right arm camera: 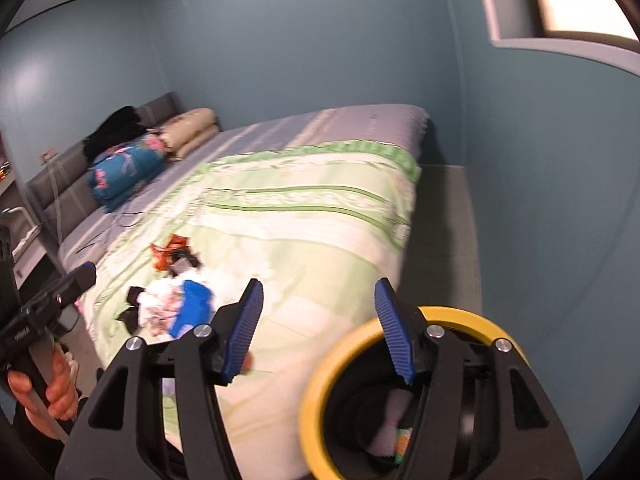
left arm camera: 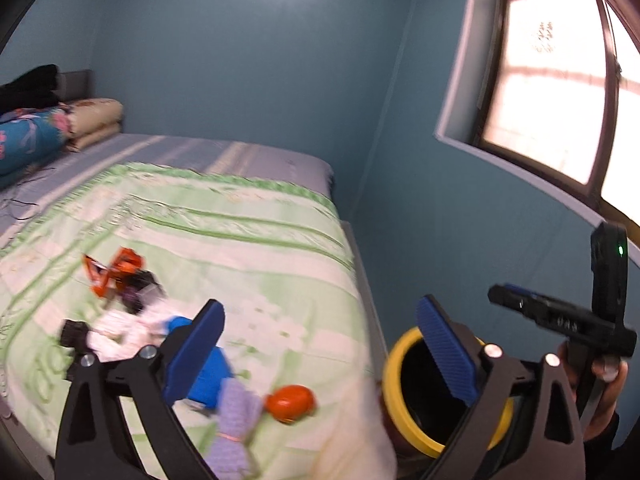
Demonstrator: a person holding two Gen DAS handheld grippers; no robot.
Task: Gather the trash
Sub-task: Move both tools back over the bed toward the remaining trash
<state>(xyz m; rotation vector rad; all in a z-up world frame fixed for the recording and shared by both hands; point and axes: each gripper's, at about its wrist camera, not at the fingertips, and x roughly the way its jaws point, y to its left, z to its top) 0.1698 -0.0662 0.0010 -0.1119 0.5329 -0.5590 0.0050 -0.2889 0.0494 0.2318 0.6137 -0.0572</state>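
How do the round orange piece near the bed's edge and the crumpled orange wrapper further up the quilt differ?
The round orange piece is smooth, rounded and lies alone near the yellow-rimmed bin. The crumpled orange wrapper is angular, creased and flattened, touching dark scraps in the litter pile, further from the bin. The round piece is plain orange; the wrapper shows pale patches. Both are orange and lie loose on the green-striped quilt, with neither in a gripper.

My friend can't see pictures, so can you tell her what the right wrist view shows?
The right tool hangs open and empty above a yellow-rimmed bin beside a bed. Trash lies on its green-and-white blanket: white, blue and orange bits. Pillows sit at the far end, and a hand holds the other tool at left.
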